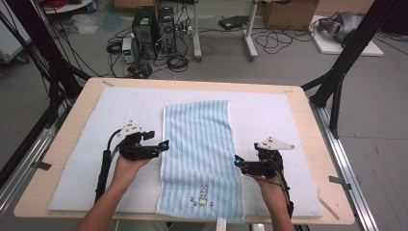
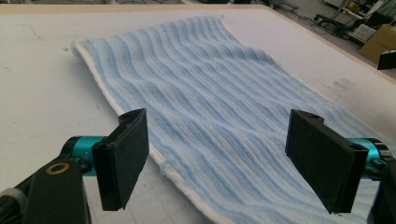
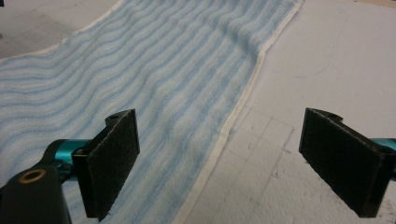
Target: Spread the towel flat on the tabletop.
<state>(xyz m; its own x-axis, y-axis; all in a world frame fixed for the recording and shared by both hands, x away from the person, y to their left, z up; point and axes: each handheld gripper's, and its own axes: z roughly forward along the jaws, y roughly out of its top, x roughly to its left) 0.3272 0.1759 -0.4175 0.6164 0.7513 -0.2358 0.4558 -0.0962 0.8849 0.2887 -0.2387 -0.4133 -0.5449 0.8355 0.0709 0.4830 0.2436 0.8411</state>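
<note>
Blue-and-white striped terry, the towel (image 1: 199,161) lies flat down the middle of the table (image 1: 62,144), its long axis running from the near edge toward the far edge, with a small rabbit motif (image 1: 202,195) at the near end. The left hand-held gripper (image 1: 162,144) faces its left long hem and the right hand-held gripper (image 1: 237,161) its right long hem, each just beside the cloth and about equally near. Both hold their jaws spread wide with nothing between the pads, so any pinch on a hem likely means moving inward across the short axis.

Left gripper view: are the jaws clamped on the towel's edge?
No, the left gripper stands open above the blue striped towel, pads clear of it.
</note>
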